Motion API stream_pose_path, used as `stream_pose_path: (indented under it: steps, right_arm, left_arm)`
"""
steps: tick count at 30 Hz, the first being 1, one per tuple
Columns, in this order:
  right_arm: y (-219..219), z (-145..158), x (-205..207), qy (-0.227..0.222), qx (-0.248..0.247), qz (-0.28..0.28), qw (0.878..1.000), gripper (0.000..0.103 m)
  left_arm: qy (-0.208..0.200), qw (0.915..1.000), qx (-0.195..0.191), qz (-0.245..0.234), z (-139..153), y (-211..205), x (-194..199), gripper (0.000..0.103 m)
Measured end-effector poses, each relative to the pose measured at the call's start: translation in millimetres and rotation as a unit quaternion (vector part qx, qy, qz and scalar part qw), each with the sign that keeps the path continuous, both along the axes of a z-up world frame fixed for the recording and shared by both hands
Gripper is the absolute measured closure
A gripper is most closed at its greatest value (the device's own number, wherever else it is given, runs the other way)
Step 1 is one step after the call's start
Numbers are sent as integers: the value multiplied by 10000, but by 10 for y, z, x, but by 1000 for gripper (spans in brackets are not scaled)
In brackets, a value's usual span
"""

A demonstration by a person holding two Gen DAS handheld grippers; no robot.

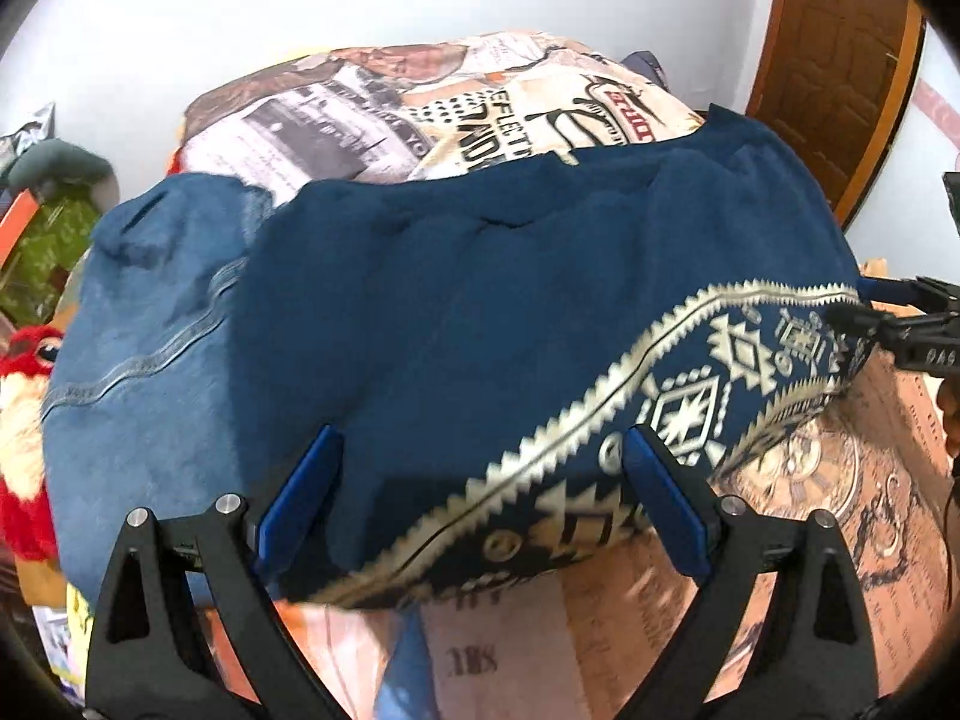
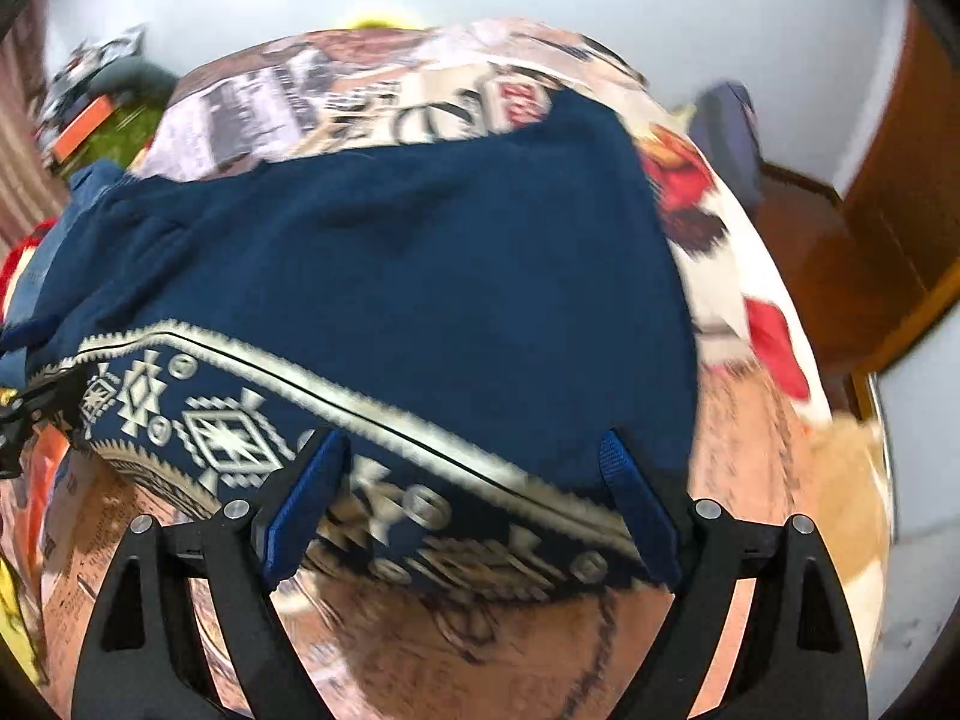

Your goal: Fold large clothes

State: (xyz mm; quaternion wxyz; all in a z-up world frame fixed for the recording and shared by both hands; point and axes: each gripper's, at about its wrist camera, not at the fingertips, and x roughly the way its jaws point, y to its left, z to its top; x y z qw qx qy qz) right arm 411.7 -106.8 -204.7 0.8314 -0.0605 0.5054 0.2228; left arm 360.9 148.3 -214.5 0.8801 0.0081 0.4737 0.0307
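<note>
- The dark blue garment (image 1: pixel 480 276) lies spread on a bed covered by a printed bedspread (image 1: pixel 372 114); its patterned cream-and-blue hem band (image 1: pixel 678 396) runs along the near edge.
- Left gripper (image 1: pixel 480 504): released, jaws wide apart, the hem band lying between the blue pads (image 1: pixel 300 498) without being pinched.
- Right gripper (image 2: pixel 474 510): also released, jaws spread over the hem band (image 2: pixel 228 438); in the left wrist view it shows at 3 o'clock, at the band's far end.
- A lighter denim piece (image 1: pixel 138 336) lies at 9 o'clock of the garment, with a red plush toy (image 1: pixel 24 420) beyond it.
- A wooden door (image 1: pixel 834 66) stands at 1 o'clock.
</note>
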Motion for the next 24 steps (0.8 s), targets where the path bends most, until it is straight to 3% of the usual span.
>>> stream_pose_path:
  steps: [5,8,12,14,19,22,24]
  right_arm:
    - [-311,-4,-53,327,276,-544,9976,18]
    - [-436,63,-116,319,330,-774,9959,18]
    - [-526,200,-215,193,374,-814,9958,18]
    - [-541,247,-245,130,380,-811,9959,18]
    - [-513,335,-312,30,461,-714,9964,18]
    - [-458,359,-356,7,475,-620,9969,18]
    - [-419,362,-377,-8,478,-572,9972,18]
  left_arm:
    - [40,9984,-77,559,41,285,-225,7]
    - [55,9912,-439,1245,65,633,-394,7]
    - [-24,9720,-1119,2067,84,1047,-670,7]
    - [-52,9627,-1564,2207,59,1135,-780,7]
    - [27,9392,-2779,2016,-118,1073,-883,7]
    - [108,9180,-3503,1857,-271,960,-814,7]
    - [111,8989,-4017,1744,-380,898,-739,9]
